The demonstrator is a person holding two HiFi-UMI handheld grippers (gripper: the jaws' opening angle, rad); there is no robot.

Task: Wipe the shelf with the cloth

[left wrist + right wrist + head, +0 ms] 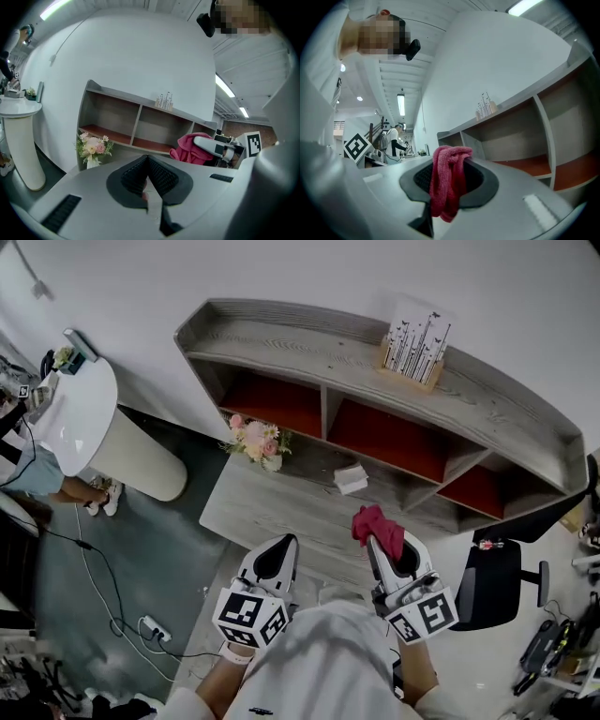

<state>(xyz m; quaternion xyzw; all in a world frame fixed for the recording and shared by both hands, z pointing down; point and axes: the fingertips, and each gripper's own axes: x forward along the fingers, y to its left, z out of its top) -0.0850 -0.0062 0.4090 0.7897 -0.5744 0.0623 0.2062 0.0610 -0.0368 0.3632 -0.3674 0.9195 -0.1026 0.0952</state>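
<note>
Currently the right gripper [450,165] is clamped on the red cloth [378,526]. The cloth is bunched and draped over the jaw tips, up in the air in front of the shelf [309,343] and not touching it. The left gripper [147,161] has its jaws pressed together with nothing in them. Wiping not started yet, I'd say.

Risks:
- The cloth is wadded, so dragging it along the board may pull it out of the grip or let bare jaw tips scrape the wood.
- The flowers [255,440] and small white box [351,478] sit on the lower ledge and the card holder [414,345] on top, so a wide sweep could knock any of them over.
</note>
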